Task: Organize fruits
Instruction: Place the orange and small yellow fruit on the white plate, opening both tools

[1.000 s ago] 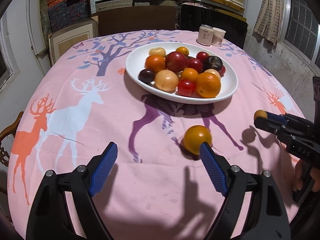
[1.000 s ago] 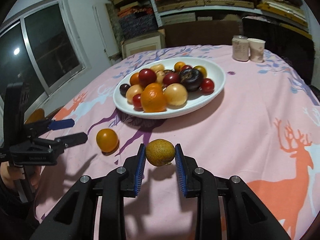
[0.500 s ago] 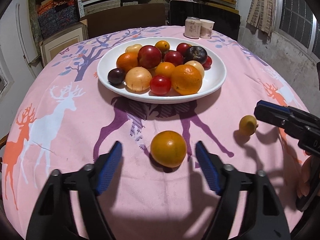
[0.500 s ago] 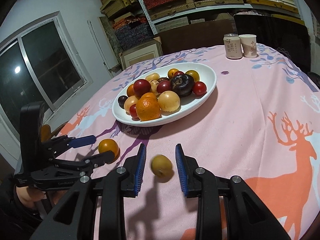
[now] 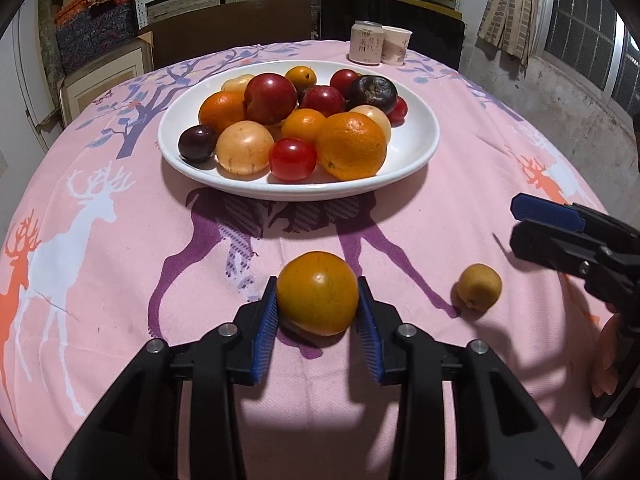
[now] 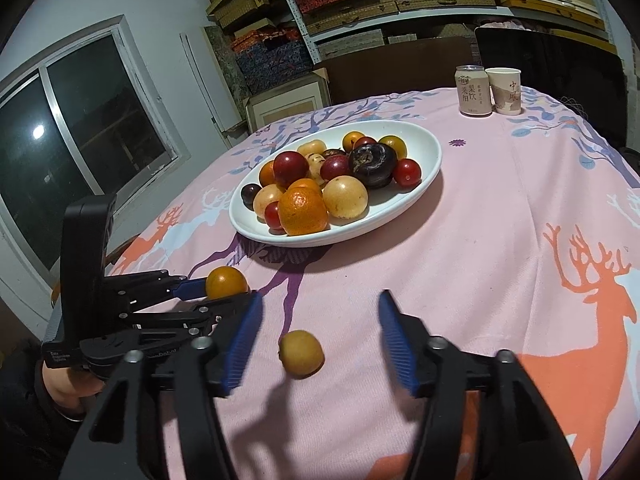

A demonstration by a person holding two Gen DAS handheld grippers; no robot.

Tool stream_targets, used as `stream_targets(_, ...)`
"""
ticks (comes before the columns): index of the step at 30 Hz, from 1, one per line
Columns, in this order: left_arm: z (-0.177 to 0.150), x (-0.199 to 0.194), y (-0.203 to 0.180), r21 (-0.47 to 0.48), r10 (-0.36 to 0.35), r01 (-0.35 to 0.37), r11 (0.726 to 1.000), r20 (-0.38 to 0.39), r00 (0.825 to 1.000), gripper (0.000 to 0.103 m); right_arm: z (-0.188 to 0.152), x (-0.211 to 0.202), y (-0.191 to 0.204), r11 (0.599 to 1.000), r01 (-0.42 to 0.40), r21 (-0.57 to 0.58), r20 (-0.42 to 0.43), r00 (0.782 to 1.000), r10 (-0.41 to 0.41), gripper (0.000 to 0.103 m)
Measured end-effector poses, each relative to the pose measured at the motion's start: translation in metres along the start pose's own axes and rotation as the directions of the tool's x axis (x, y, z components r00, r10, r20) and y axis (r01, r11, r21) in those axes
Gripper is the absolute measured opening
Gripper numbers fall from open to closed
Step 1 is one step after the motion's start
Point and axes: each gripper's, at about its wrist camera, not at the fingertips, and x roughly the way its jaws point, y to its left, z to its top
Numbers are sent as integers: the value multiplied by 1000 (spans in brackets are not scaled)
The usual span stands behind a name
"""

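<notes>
My left gripper (image 5: 318, 312) is shut on an orange-yellow tomato-like fruit (image 5: 318, 298), low over the pink tablecloth in front of the white plate (image 5: 416, 152). The same fruit (image 6: 226, 282) and left gripper (image 6: 218, 294) show in the right wrist view. My right gripper (image 6: 318, 340) is open, its blue pads wide apart. A small yellow-brown fruit (image 6: 301, 353) lies loose on the cloth between them; it also shows in the left wrist view (image 5: 479, 287). The plate (image 6: 416, 196) holds several oranges, red and dark fruits.
A drink can (image 6: 473, 90) and a paper cup (image 6: 506, 91) stand at the table's far edge. Dark chairs and shelves of boxes stand behind the table. A window is at the left in the right wrist view.
My left gripper moved up to the orange-yellow fruit and closed on it. My right gripper let go of the small yellow-brown fruit, opened wide, and the fruit now lies on the cloth.
</notes>
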Motion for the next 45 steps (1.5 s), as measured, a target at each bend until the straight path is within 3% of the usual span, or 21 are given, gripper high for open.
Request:
stream_targets(1, 0, -3, 3, -15, -6, 6, 1000, 12, 1000, 36, 0, -1, 1, 1000, -7, -2, 2, 1000, 7, 77)
stream_targets(3, -1, -9, 8, -31, -12, 13, 999, 30, 999, 36, 0, -2, 1, 1000, -20, -6, 1, 1000, 20, 81)
stream_targets(7, -6, -24, 18, -60, -21, 25, 998, 66, 998, 36, -1, 1, 10, 998, -18, -53, -47, 999, 16, 81)
stream_targets(11, -13, -30, 29, -94, -29, 36, 995, 71, 997, 36, -5, 19, 32, 983, 32, -181, -134, 989, -57, 81)
stream_targets(12, -14, -29, 31, -104, -33, 40, 994, 68, 997, 37, -6, 25, 36, 978, 40, -205, -158, 985, -73, 72)
stream_targets(14, -15, -29, 33, -110, -41, 48, 993, 70, 997, 37, -8, 37, 38, 974, 50, -221, -214, 972, -99, 32)
stream_targets(15, -15, -29, 33, -109, -44, 52, 993, 70, 997, 37, -9, 43, 36, 977, 46, -209, -244, 965, -98, 27)
stream_targets(23, -16, -23, 37, -132, -73, 78, 988, 45, 996, 37, -13, 38, 34, 982, 38, -185, -233, 969, -82, 27)
stream_targets(31, -11, -35, 38, -153, -130, 141, 978, 79, 988, 37, 1, 10, 7, 997, 33, -64, -135, 990, -41, 27)
stream_targets(35, 13, -51, 35, -105, -104, 116, 988, 113, 988, 37, 36, -11, -12, 999, 52, -1, -52, 997, -52, 27)
stream_targets(39, 64, -58, 39, -75, -74, 86, 994, 151, 986, 37, 87, -18, -18, 998, 57, 15, 30, 998, -57, 27)
stream_targets(45, 146, -5, 59, -191, -81, 98, 977, 93, 992, 37, 137, 41, -3, 991, 101, -89, 50, 994, -97, 27)
